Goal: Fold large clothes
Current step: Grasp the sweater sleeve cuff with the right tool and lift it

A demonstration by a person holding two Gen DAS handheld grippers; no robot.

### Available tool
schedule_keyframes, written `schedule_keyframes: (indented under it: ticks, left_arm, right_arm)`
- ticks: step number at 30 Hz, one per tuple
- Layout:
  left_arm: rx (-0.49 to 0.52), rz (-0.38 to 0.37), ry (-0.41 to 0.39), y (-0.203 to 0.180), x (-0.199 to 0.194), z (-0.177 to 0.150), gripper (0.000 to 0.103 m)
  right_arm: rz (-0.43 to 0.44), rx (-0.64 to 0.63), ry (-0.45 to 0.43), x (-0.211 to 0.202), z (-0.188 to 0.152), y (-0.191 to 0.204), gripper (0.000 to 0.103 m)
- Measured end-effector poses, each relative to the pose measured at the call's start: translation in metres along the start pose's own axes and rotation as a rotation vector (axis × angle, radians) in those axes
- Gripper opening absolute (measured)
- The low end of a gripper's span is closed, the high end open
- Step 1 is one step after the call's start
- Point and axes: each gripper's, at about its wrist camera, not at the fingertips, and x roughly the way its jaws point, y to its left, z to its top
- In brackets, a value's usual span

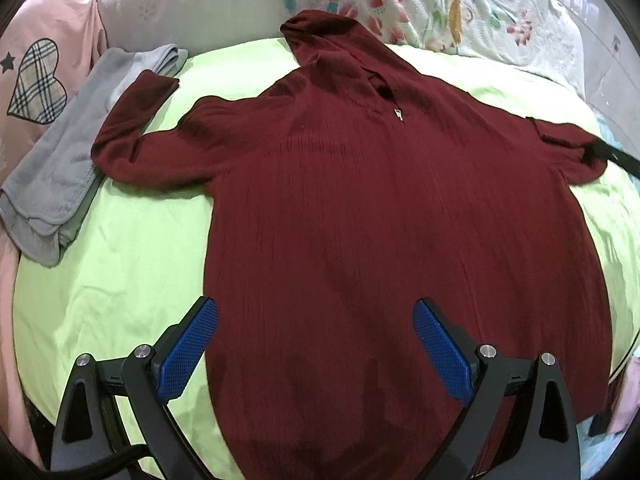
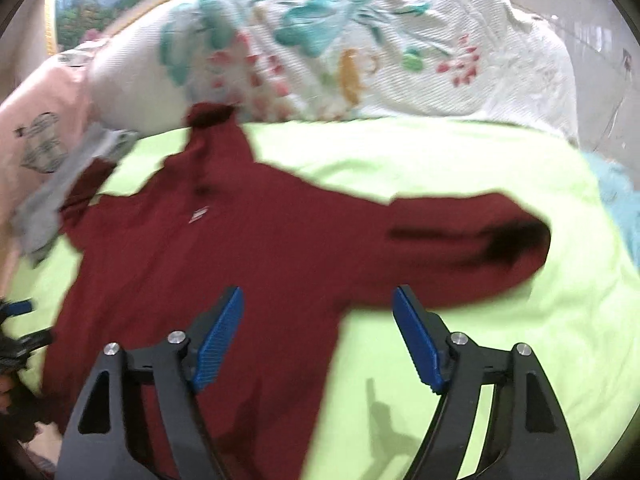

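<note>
The left gripper (image 1: 316,344) is released, its blue-padded jaws spread wide and holding nothing, hovering over the lower part of the maroon hooded sweater (image 1: 380,208). The right gripper (image 2: 318,336) is likewise spread apart and empty; its left jaw sits over the sweater body, its right jaw over bare sheet, just below the sweater's right sleeve (image 2: 472,240). That view is blurred, so fine detail there is uncertain.

The sweater lies flat and face up on the lime-green bed sheet (image 1: 128,264). Its long axis runs from the hem, nearest the left gripper, straight away to the hood (image 1: 324,40), which points toward the floral quilt (image 1: 440,4) bunched at the far edge of the sheet. A small white tag (image 1: 398,114) shows at the neck opening. The sleeves stretch out sideways, roughly square to the long axis. The left sleeve (image 1: 132,136) bends at the elbow, its cuff turned toward the quilt side.

Beside that sleeve, touching it, lies a folded grey garment (image 1: 56,168), partly on the sheet. Beyond the grey garment is a pink cloth with a plaid heart patch (image 1: 36,80). In the right wrist view, pale blue fabric (image 2: 620,200) shows past the sheet's edge, beyond the right sleeve.
</note>
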Motion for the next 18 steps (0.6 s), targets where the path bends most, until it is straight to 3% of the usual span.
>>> schedule_keyframes:
  ticks: [6, 10, 12, 15, 16, 18]
  left_arm:
    - [-0.007, -0.008, 0.05, -0.004, 0.025, 0.012, 0.098]
    - [-0.002, -0.006, 0.073, -0.004, 0.039, 0.016, 0.098]
    - [-0.002, -0.003, 0.082, -0.003, 0.044, 0.017, 0.098]
    - [-0.008, 0.0, 0.099, -0.004, 0.052, 0.019, 0.098]
    - [-0.012, 0.0, 0.104, -0.004, 0.054, 0.019, 0.098]
    - [-0.016, -0.005, 0.106, -0.005, 0.056, 0.018, 0.098]
  right_arm:
    - [-0.065, -0.106, 0.113, 0.09, 0.02, -0.021, 0.067]
    - [-0.079, -0.121, 0.221, 0.137, 0.007, -0.036, 0.059]
    - [-0.091, -0.121, 0.244, 0.145, 0.005, -0.044, 0.05]
    - [-0.101, -0.098, 0.244, 0.149, 0.01, -0.055, 0.024]
    - [-0.109, -0.089, 0.244, 0.149, 0.014, -0.056, 0.009]
    - [-0.104, -0.043, 0.223, 0.141, 0.02, -0.06, 0.007]
